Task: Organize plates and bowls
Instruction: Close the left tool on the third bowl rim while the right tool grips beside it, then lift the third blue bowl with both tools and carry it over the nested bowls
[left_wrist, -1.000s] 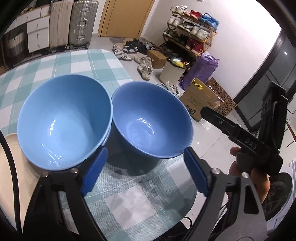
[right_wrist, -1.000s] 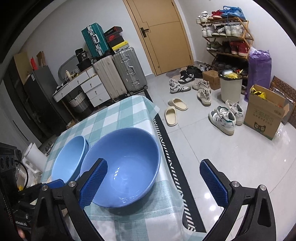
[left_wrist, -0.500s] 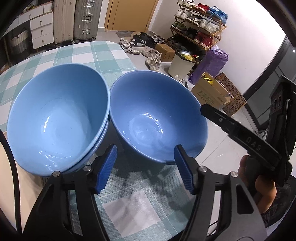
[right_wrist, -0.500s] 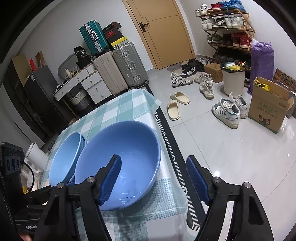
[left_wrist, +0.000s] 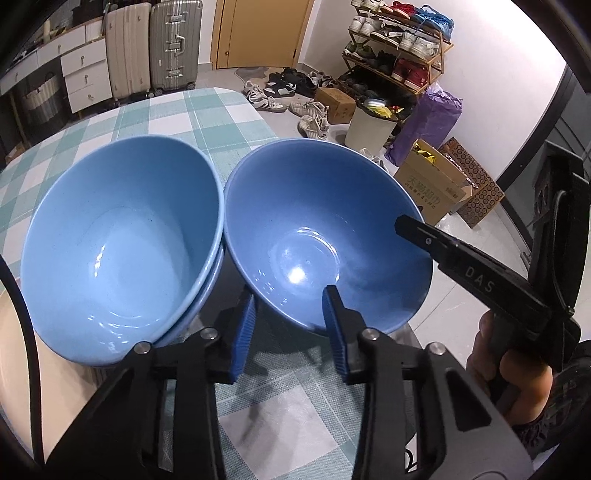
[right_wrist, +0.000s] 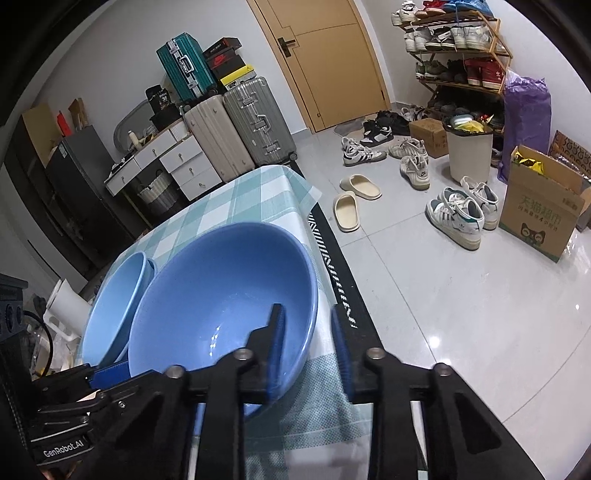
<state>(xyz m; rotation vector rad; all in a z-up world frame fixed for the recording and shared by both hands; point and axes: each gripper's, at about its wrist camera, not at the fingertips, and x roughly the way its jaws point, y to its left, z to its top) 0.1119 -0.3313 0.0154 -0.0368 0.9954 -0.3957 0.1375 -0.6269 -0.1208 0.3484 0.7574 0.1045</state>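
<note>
A single blue bowl (left_wrist: 325, 236) stands on the checked tablecloth (left_wrist: 177, 118), touching a stack of two lighter blue bowls (left_wrist: 122, 243) on its left. My left gripper (left_wrist: 288, 328) straddles the single bowl's near rim, one finger inside and one outside, jaws narrowed with a gap still showing. My right gripper (right_wrist: 306, 350) straddles the same bowl (right_wrist: 221, 302) at its right rim, likewise narrowed. The stack also shows in the right wrist view (right_wrist: 110, 306).
A cream plate (left_wrist: 14, 332) lies at the table's left edge. The table edge (right_wrist: 317, 236) is just right of the bowl, with the tiled floor, slippers (right_wrist: 354, 199) and shoes below. A white roll (right_wrist: 68, 306) stands left of the stack.
Both grippers moved forward onto the single blue bowl's rim and narrowed their jaws from wide open. The bowls have not moved.
</note>
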